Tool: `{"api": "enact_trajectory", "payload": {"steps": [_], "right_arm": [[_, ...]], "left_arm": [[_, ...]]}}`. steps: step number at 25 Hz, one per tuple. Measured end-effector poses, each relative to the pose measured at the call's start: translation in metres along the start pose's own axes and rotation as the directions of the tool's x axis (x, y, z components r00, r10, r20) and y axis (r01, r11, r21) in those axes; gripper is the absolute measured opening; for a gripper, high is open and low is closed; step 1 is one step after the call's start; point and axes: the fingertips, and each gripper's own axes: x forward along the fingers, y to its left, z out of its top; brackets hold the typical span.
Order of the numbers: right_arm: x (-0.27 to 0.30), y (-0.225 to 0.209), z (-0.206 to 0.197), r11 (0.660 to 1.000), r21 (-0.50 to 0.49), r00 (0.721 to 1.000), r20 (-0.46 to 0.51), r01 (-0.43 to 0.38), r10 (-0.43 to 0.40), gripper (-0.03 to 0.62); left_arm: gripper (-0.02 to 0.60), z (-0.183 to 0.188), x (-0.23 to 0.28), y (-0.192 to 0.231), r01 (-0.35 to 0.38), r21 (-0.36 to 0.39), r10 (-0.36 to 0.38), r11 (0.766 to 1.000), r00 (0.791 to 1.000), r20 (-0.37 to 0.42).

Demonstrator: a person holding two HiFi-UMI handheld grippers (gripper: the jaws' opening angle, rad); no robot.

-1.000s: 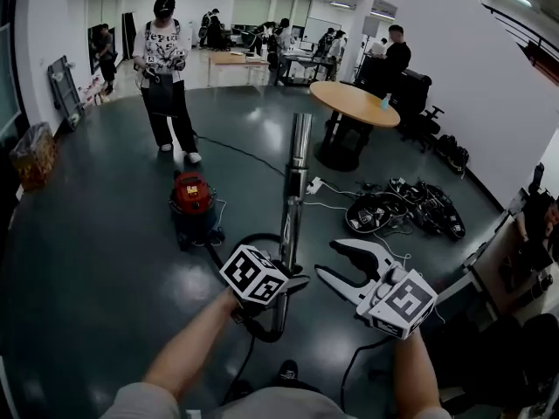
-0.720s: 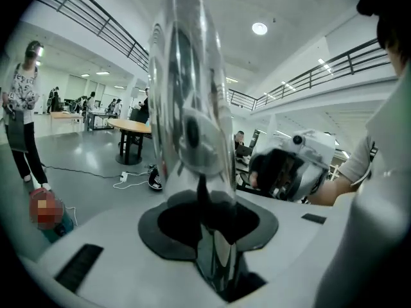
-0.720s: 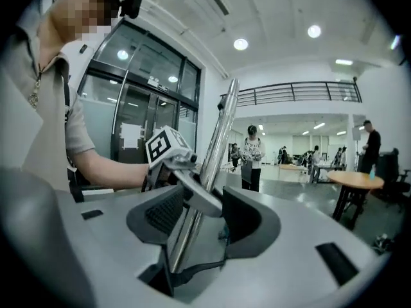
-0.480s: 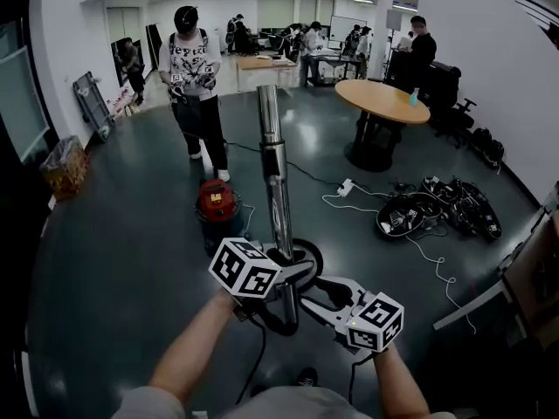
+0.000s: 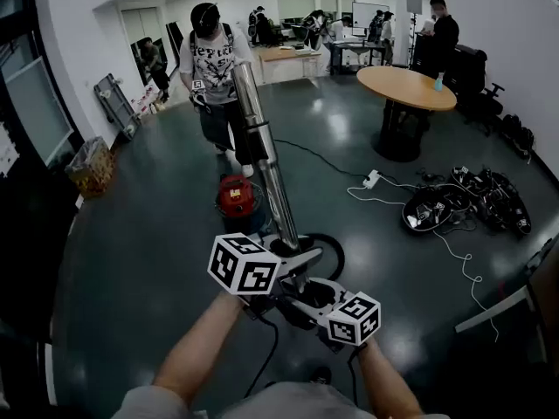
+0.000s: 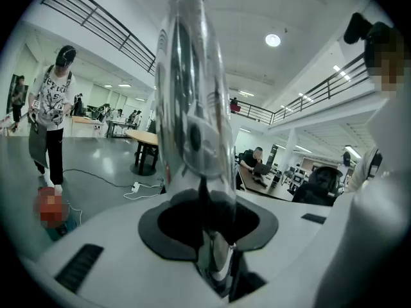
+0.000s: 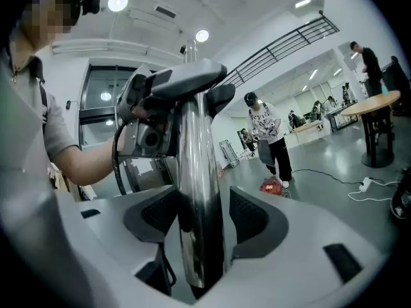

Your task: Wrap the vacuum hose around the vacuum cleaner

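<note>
**Left gripper** (image 6: pixel 207 218): clenched on the lower end of the tube (image 5: pixel 262 160).
- The jaws are of smooth pale grey plastic, and the pads are black with hollowed faces.
- The tube is seated in the hollow between the pads.

**Tube:** rigid and round, in polished chrome with a mirror finish.
- Ceiling lights and the room are reflected along its length.
- It rises from the left gripper and is tilted away from the holder.

**Right gripper** (image 7: pixel 202 218): set on the same tube, just below the left gripper.
- The pads are black with a fine dotted texture.
- 1 pad lies against the metal and a thin gap is seen at the other.
- It is recorded as released, with the tube between the jaws but not clamped.

**Cube** (image 5: pixel 244 264): 1 is carried on each gripper. It is white and matte with black square patterns, and no letters are found on it.

**Hose** (image 5: pixel 339 253): black and flexible, lying as 1 loop on the floor (image 5: pixel 131 260) just beyond both grippers. Surface ribbing cannot be resolved.

**Vacuum cleaner** (image 5: pixel 238 197): a small drum shape with a red top and a darker lower body.
- It stands on the floor beyond the left gripper, well apart from it.
- It is not encircled by the hose.
- A yellow label is noted on the red top, but the print is too small to be read.

**Floor:** dark, smooth and glossy.

**Desk** (image 5: pixel 402 85): a round wooden top on a black pedestal, far beyond the right gripper.

**Person** (image 5: pixel 214 59): standing beyond the vacuum cleaner. Black lettering on the pale shirt is not legible.
</note>
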Motion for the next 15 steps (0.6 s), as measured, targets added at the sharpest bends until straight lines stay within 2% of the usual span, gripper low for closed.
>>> {"api": "enact_trajectory", "payload": {"steps": [6, 8, 11, 15], "right_arm": [[0.003, -0.013, -0.012, 0.996, -0.063, 0.998, -0.019, -0.068, 0.067, 0.225], [0.004, -0.015, -0.011, 0.993, -0.091, 0.997, -0.023, -0.073, 0.072, 0.109], [0.007, -0.014, -0.013, 0.987, -0.118, 0.993, -0.056, -0.108, 0.102, 0.100], [0.008, -0.016, -0.017, 0.973, -0.165, 0.979, -0.147, -0.163, 0.139, 0.100]], "left_arm": [[0.130, 0.016, 0.011, 0.006, -0.056, -0.058, 0.061, 0.997, 0.994, 0.088], [0.130, 0.018, 0.009, 0.011, -0.085, -0.074, 0.092, 0.994, 0.991, 0.100], [0.130, 0.017, 0.004, 0.018, -0.123, -0.094, 0.133, 0.988, 0.985, 0.112], [0.132, 0.012, -0.007, 0.030, -0.179, -0.126, 0.196, 0.976, 0.970, 0.142]]}}
